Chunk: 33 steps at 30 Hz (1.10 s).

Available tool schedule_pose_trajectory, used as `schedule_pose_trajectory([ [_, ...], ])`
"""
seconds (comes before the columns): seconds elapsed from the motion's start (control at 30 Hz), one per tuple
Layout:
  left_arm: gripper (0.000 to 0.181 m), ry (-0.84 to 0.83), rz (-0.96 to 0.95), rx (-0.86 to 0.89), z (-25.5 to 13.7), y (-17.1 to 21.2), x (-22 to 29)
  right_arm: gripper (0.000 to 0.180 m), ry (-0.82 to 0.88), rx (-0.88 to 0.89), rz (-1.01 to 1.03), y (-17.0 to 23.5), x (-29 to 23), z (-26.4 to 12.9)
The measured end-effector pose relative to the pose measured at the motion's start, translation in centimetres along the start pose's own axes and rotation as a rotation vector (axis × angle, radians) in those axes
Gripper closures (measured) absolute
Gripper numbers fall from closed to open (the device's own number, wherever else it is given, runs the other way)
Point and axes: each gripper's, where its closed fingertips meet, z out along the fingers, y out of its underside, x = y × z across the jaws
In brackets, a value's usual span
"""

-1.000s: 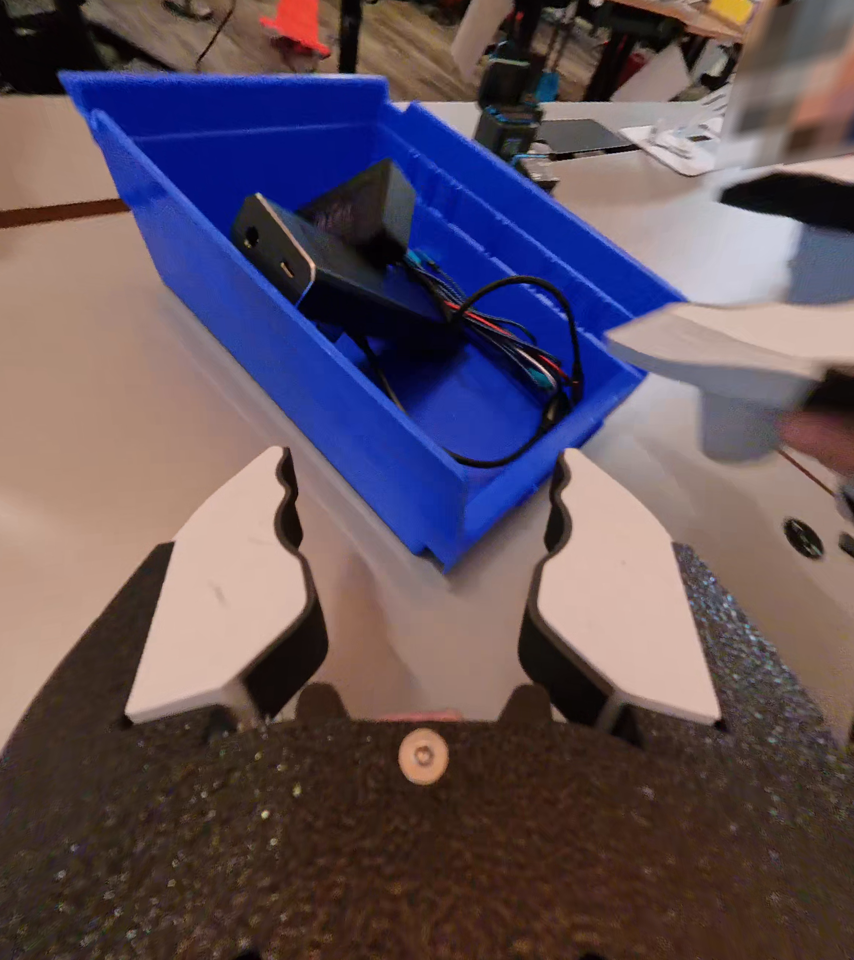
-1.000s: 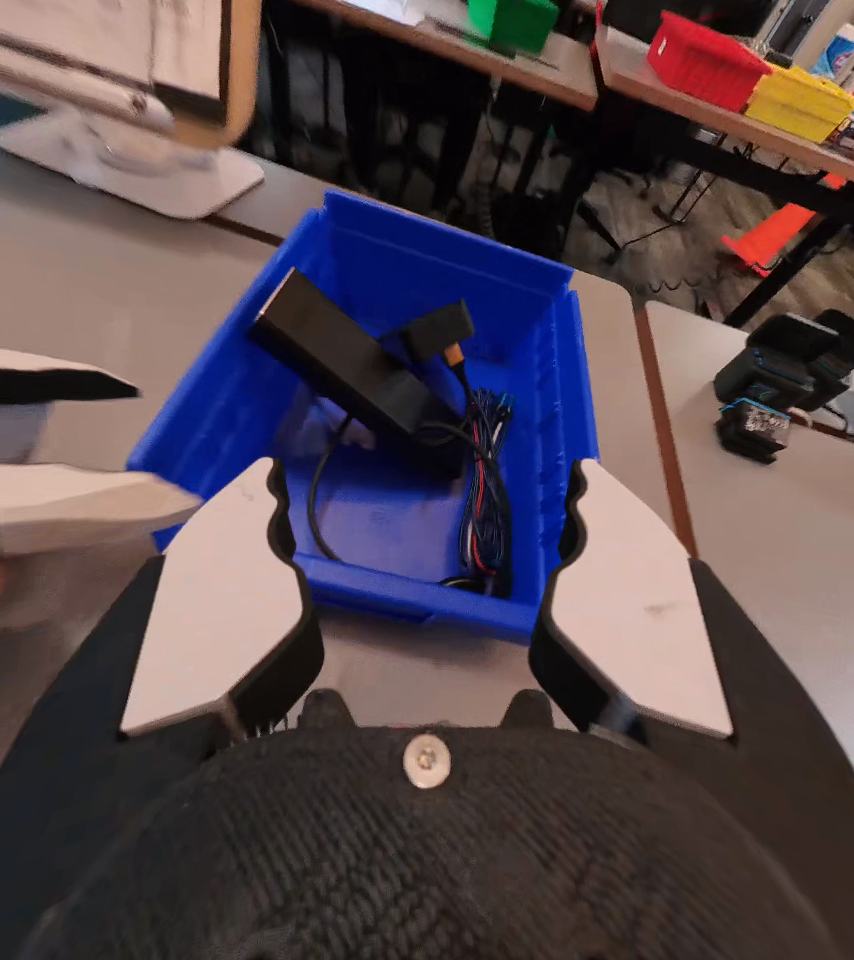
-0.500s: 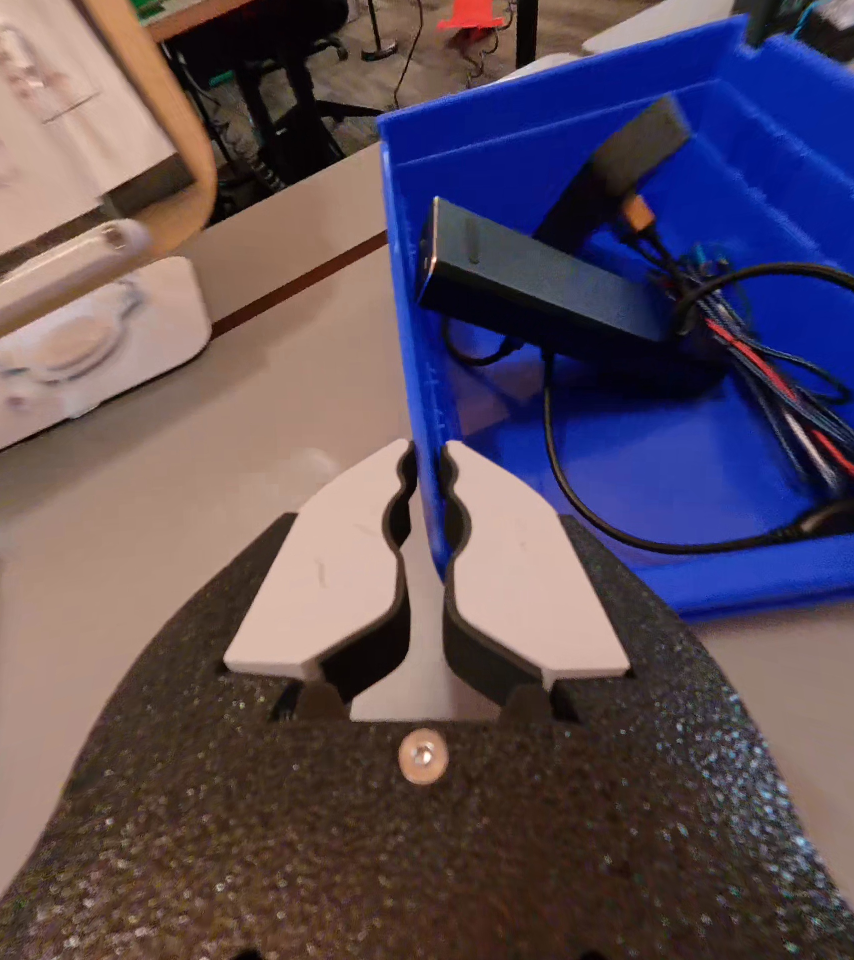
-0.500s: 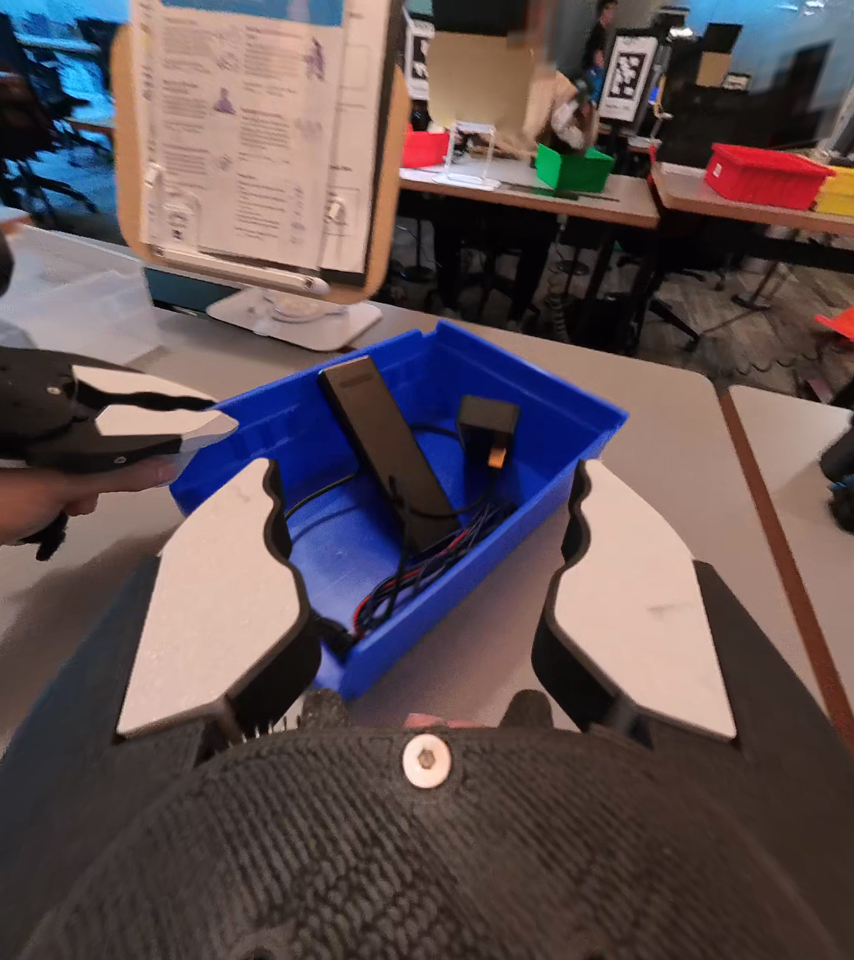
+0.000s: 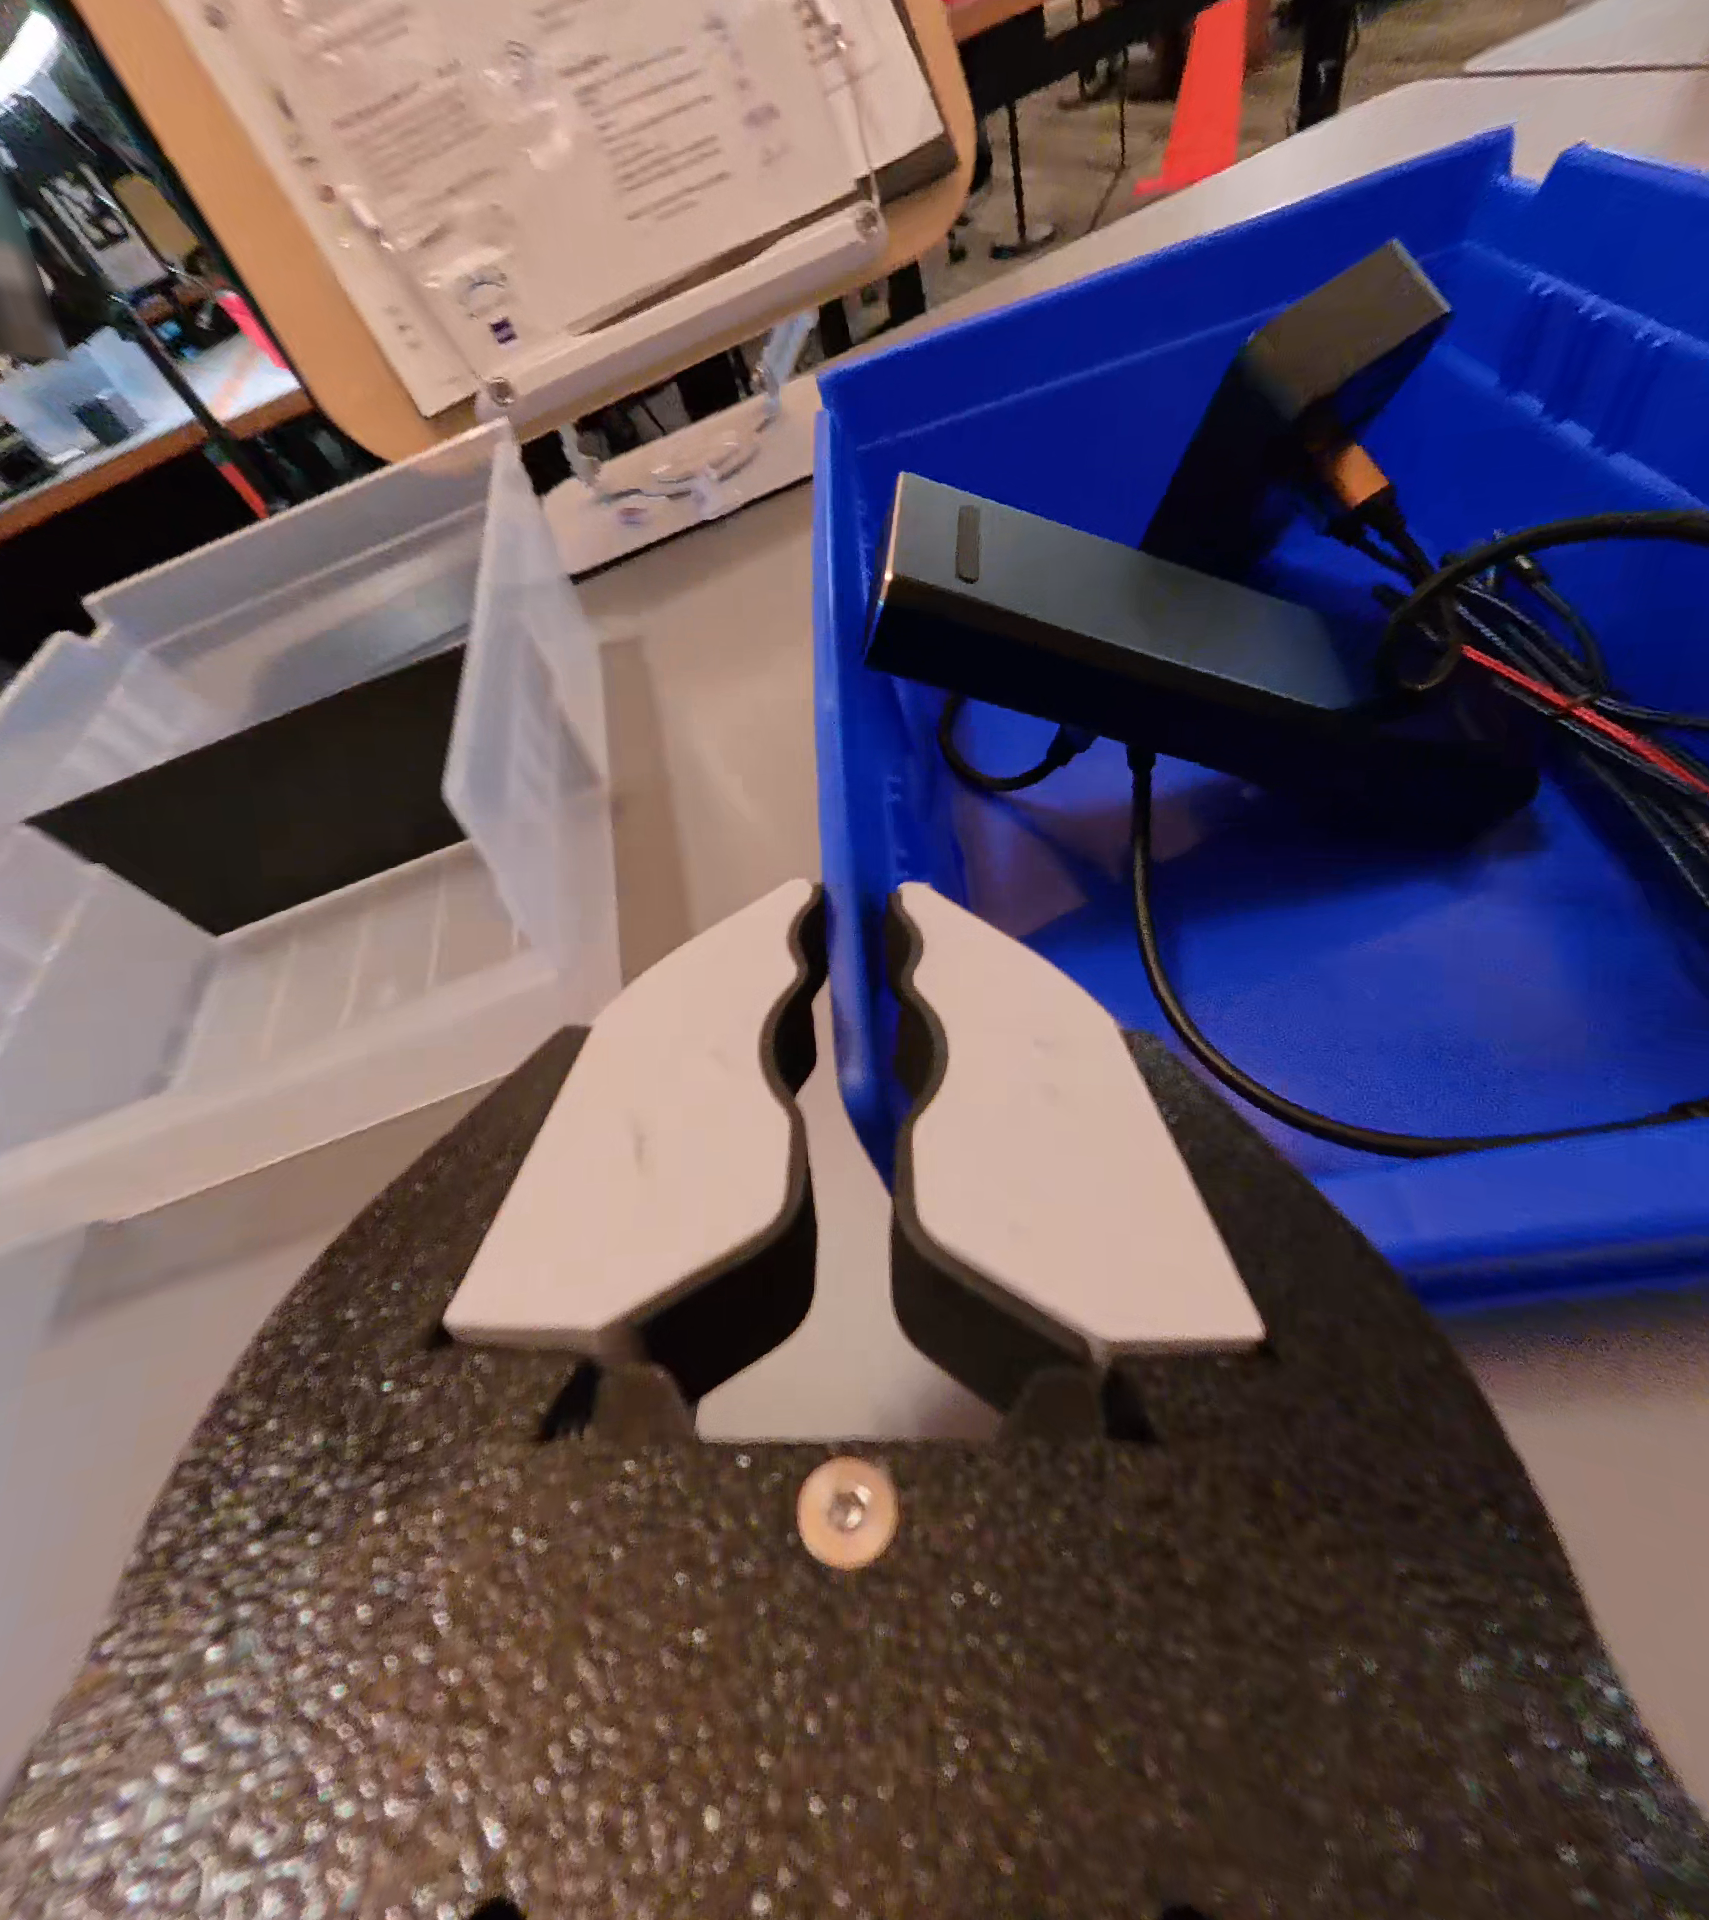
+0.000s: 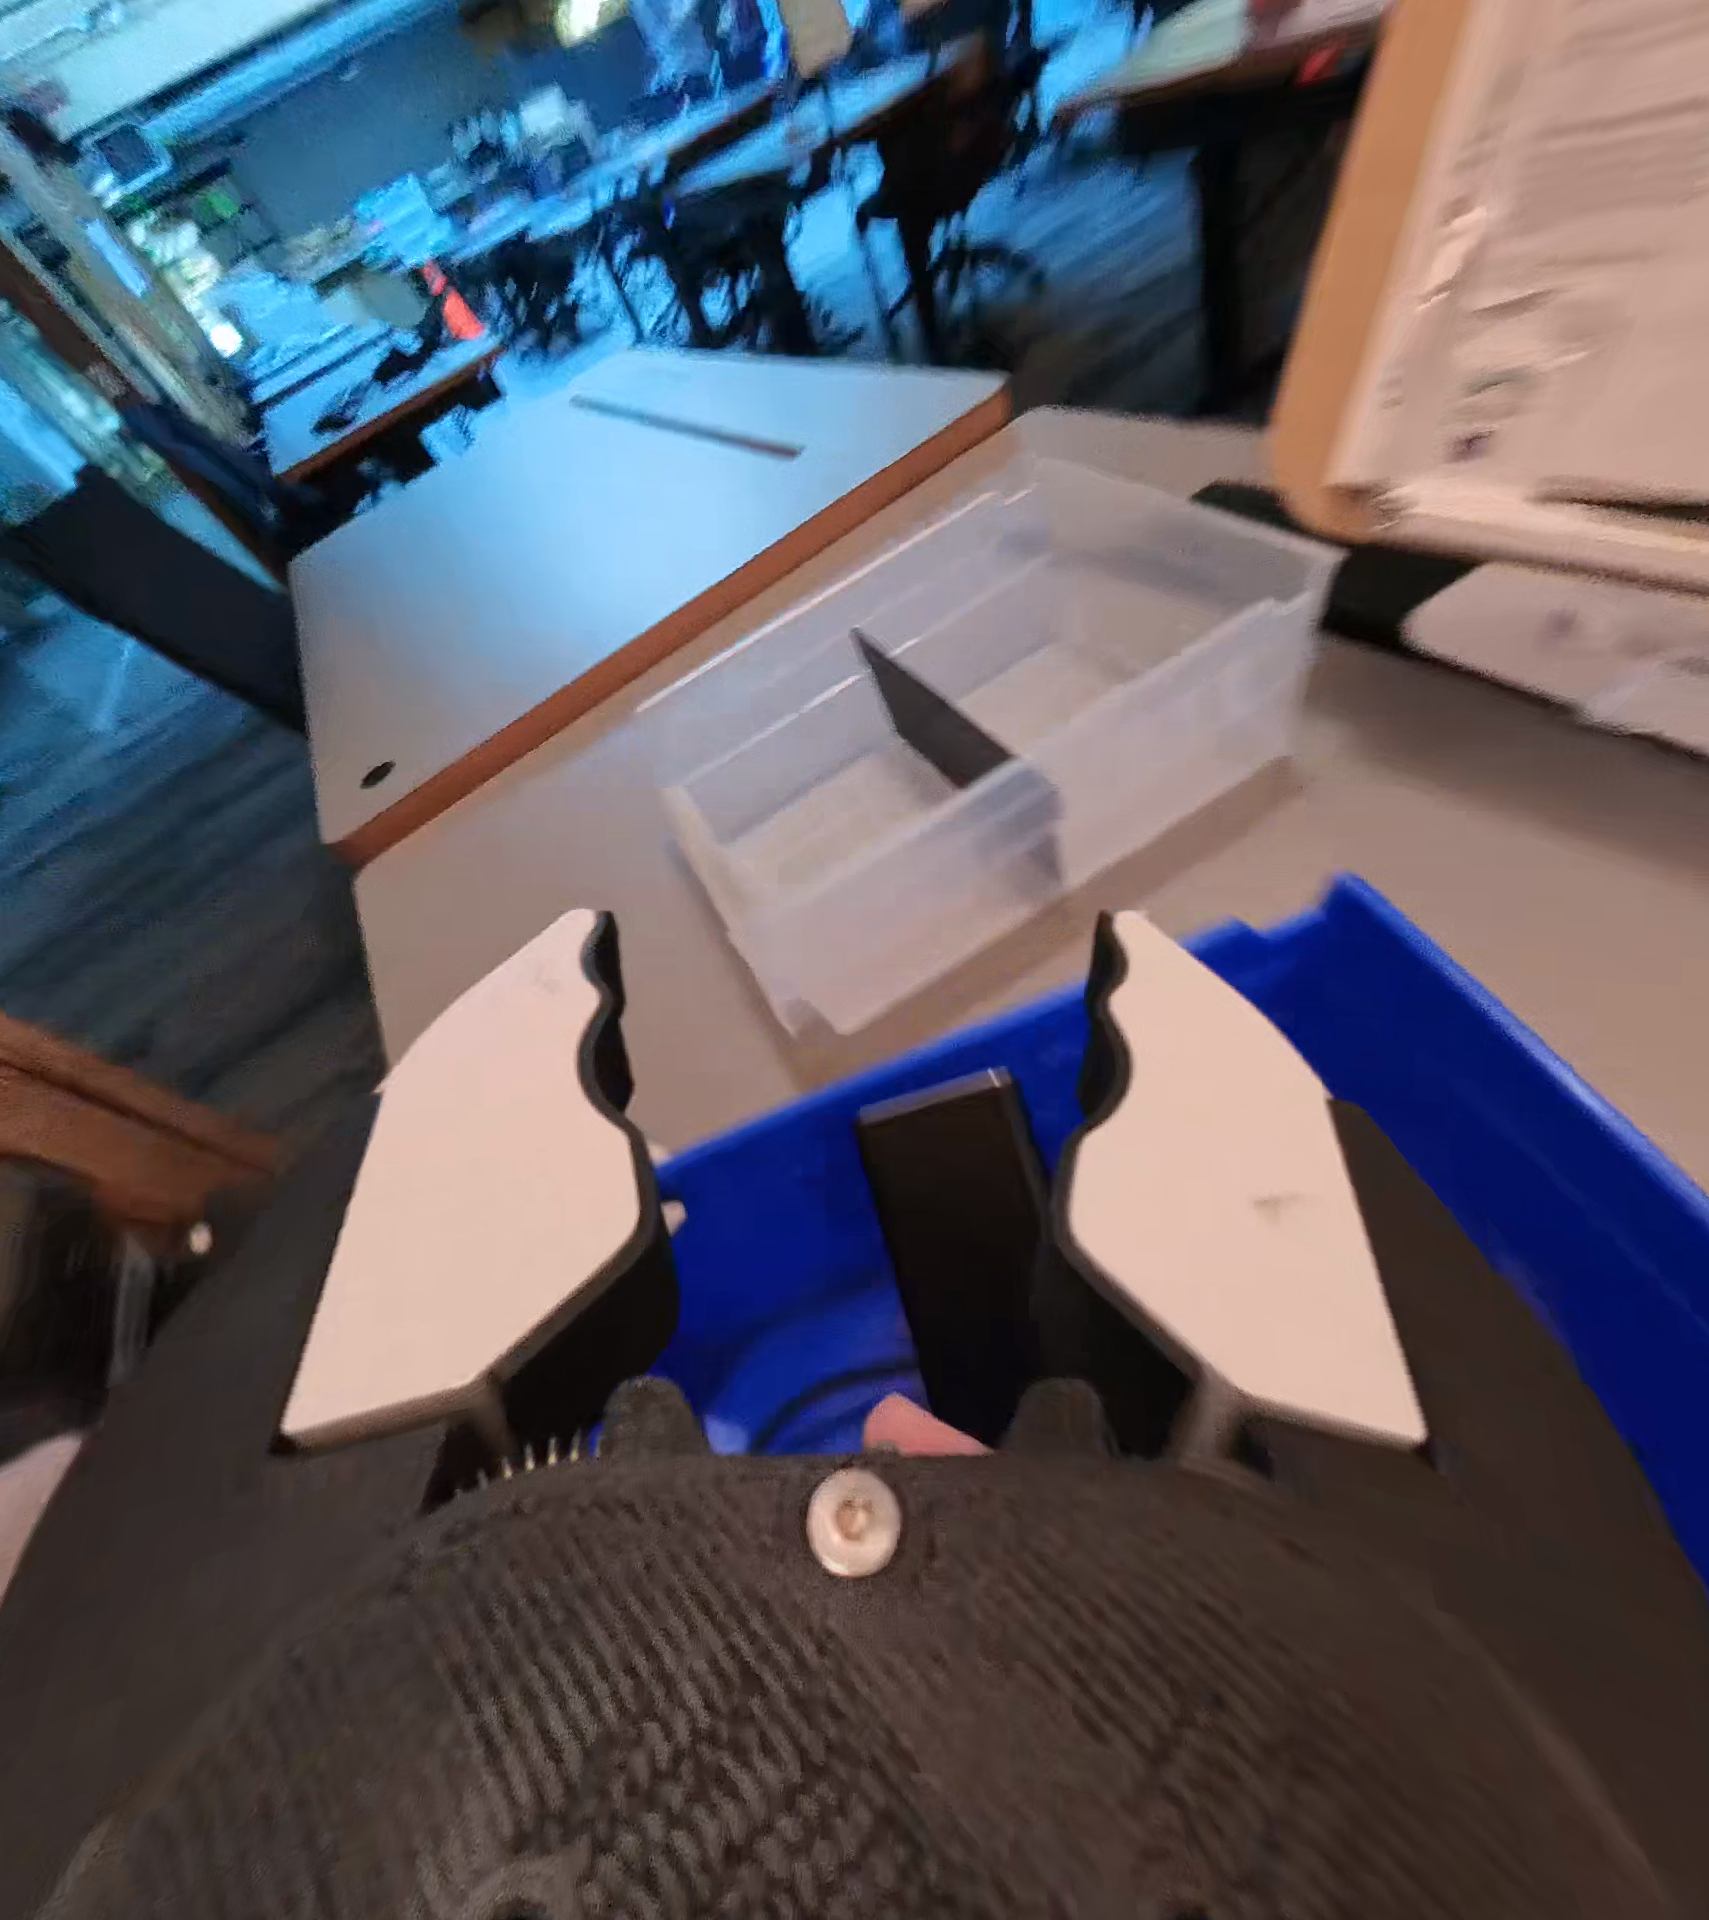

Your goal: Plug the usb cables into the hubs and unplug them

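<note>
Right gripper (image 6: pixel 850 997) hangs over the blue bin (image 6: pixel 1515 1122) with its jaws spread wide, nothing pinched. A black hub (image 6: pixel 954 1195) sticks up between the fingers, close to the right-hand one; can't tell if it touches. Past the bin, a clear plastic organizer (image 6: pixel 995 727) with a black divider sits on the grey table (image 6: pixel 559 894). Background is pretty blurry.

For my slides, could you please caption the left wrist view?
Left tongs clamp the blue bin wall; hubs and cables lie inside.
</note>
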Motion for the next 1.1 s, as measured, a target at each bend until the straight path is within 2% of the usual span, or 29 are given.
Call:
schedule_pose_trajectory([
  [0.07,0.171,-0.005,-0.033,0.027,-0.5,0.3,-0.5,0.099,0.016,-0.151,0.014,0.0,-0.2,5.6],
  [0.13,0.171,-0.001,-0.060,0.052,-0.3,0.3,-0.8,0.085,0.152,-0.295,0.068,0.9,1.8,10.3],
  [0.17,0.171,-0.002,-0.060,0.057,-0.2,0.2,-0.9,0.085,0.180,-0.366,0.093,1.7,2.4,12.1],
  [0.27,0.168,-0.033,-0.043,0.067,0.0,0.2,-1.4,0.095,0.215,-0.490,0.232,4.1,3.0,16.0],
  [0.33,0.169,-0.023,-0.055,0.081,-0.1,0.1,-1.4,0.109,0.251,-0.531,0.278,5.3,3.5,17.6],
  [0.37,0.171,-0.005,-0.062,0.088,-0.1,0.1,-1.2,0.112,0.288,-0.542,0.306,5.8,4.0,18.2],
  [0.43,0.172,0.020,-0.072,0.094,-0.1,0.1,-1.3,0.136,0.330,-0.563,0.317,6.2,4.4,19.1],
  [0.47,0.172,0.031,-0.081,0.098,-0.1,0.2,-1.3,0.141,0.371,-0.585,0.287,6.4,4.8,19.3],
  [0.67,0.172,0.026,-0.060,0.097,-0.2,0.2,-1.4,0.130,0.470,-0.721,0.222,8.4,5.3,20.2],
  [0.73,0.172,0.028,-0.059,0.097,-0.1,0.2,-1.5,0.132,0.493,-0.742,0.181,9.2,5.7,20.5],
  [0.9,0.172,0.016,-0.039,0.095,0.0,0.3,-1.8,0.146,0.505,-0.698,0.140,9.2,6.2,21.5],
  [1.0,0.171,-0.005,-0.030,0.097,0.0,0.3,-2.0,0.172,0.483,-0.675,0.132,8.3,6.8,21.3],
  [1.1,0.170,-0.051,0.010,0.092,-0.1,0.3,-2.0,0.174,0.415,-0.742,0.016,8.0,6.4,21.2],
])
